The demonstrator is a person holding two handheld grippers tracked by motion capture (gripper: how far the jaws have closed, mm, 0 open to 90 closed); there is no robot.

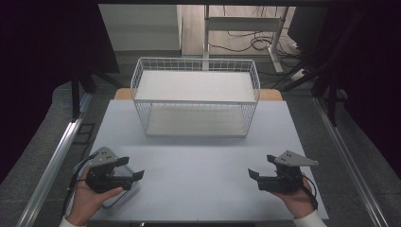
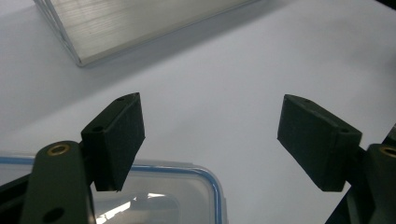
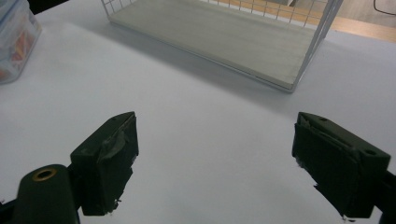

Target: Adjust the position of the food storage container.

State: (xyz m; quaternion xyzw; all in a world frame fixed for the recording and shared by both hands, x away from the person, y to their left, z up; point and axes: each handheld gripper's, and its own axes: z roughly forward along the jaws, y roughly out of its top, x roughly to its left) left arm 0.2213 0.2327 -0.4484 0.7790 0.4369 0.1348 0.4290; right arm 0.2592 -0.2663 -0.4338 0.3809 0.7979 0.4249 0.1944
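Left gripper (image 1: 135, 177) hovers at the near left of the table (image 1: 198, 161), its jaws spread wide with nothing between them; a clear plastic box with a blue-rimmed lid (image 2: 187, 186) lies just under and beside it, and whether the two touch is hard to tell. Right gripper (image 1: 254, 176) sits at the near right, jaws likewise apart and empty. Farther back, a white wire rack (image 1: 196, 97) with two shelves stands mid-table.

No readable text, label, brand or number is showing on anything. The clear box (image 3: 14, 39) at the upper left of the right gripper view is showing colored blurs, too unclear to read.
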